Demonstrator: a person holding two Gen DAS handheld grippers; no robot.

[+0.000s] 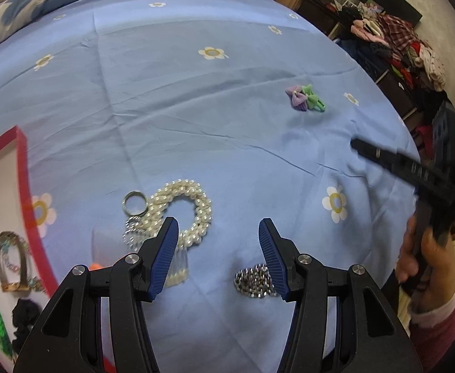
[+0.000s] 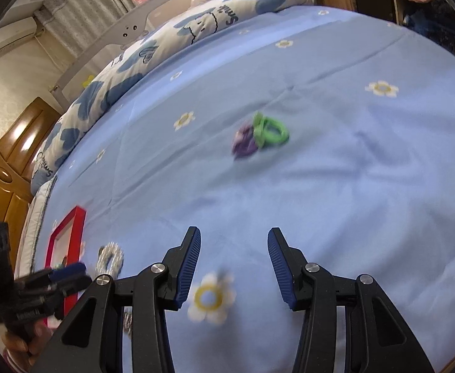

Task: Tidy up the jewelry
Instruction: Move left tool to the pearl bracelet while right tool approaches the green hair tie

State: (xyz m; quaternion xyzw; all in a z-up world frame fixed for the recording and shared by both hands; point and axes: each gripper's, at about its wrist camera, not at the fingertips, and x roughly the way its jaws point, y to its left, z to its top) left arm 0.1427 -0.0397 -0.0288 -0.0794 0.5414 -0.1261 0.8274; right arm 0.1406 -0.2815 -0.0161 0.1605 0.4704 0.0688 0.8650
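On the blue flowered bedsheet, a pearl bracelet (image 1: 183, 208) lies with a silver key ring (image 1: 135, 202) beside it and a clear hair comb (image 1: 177, 264) under my left finger. A silver bead chain (image 1: 253, 281) lies by the other finger. My left gripper (image 1: 218, 233) is open and empty above them. Purple and green bow hair ties (image 1: 305, 98) lie farther off and also show in the right wrist view (image 2: 260, 136). My right gripper (image 2: 233, 248) is open and empty over the sheet. A red-rimmed white box (image 1: 22, 168) at the left holds several items.
A folded blue-and-white quilt (image 2: 134, 62) lies along the far bed edge. Piled clothes (image 1: 407, 49) sit on furniture beyond the bed's right side. A wooden cabinet (image 2: 12, 161) stands left of the bed. The right gripper's body (image 1: 414, 168) reaches in from the right.
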